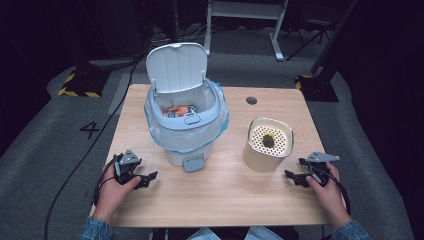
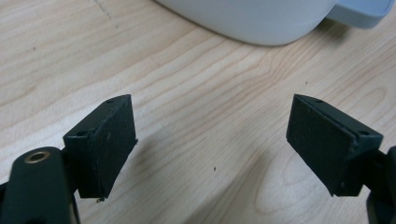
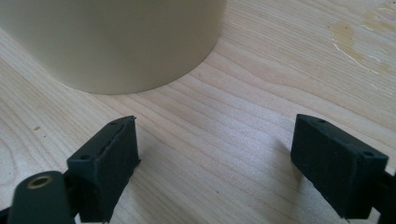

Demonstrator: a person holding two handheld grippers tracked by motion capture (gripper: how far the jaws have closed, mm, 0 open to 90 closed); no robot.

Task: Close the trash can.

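The person's hands rest near the front corners of the wooden surface [image 1: 220, 200], each holding tongs. The left tongs [image 1: 148, 179] lie low beside the white bin [image 1: 185, 125], spread apart with bare wood between them; in the left gripper view the bin's rounded base [image 2: 252, 23] and its pale blue pedal [image 2: 362, 9] are cut off at the top edge. The right tongs [image 1: 295, 176] sit just beside the cream canister [image 1: 267, 145], also wide apart and gripping nothing. The bin's lid [image 1: 176, 65] stands up; something orange lies inside, hard to make out. A dark lump sits on the canister's perforated top, too small to identify.
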